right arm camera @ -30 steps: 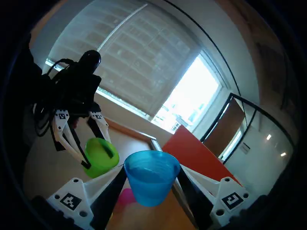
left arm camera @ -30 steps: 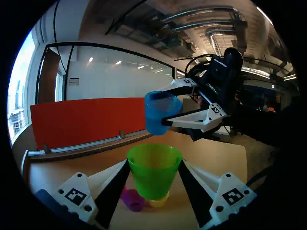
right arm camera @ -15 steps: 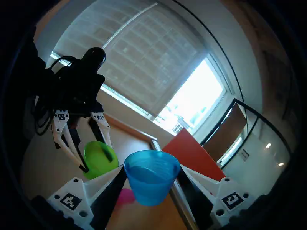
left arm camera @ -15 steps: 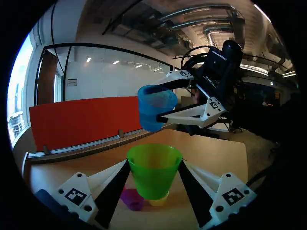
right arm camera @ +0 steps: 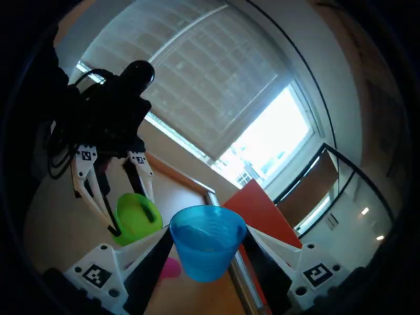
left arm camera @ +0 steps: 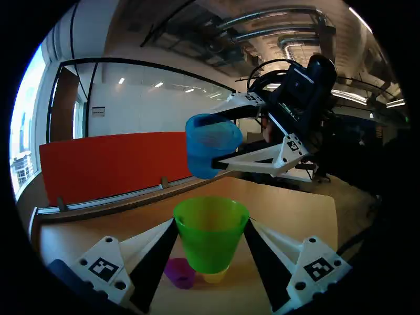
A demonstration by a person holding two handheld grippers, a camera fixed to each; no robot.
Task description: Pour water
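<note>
Low centre in left gripper view, left gripper (left arm camera: 211,224) clamped green cup (left arm camera: 211,244); above it, right gripper (left arm camera: 209,137) pinched blue cup (left arm camera: 206,151) (both fingers pressing).

Red partition (left arm camera: 115,163), bright blinded window (right arm camera: 273,136)

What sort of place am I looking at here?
Probably an open-plan office: a red divider panel runs along a pale wooden desk, a glass-walled room stands behind it, and bare metal ducts cross the ceiling.

Opposed close views, green cup (left arm camera: 211,233) shared
</note>
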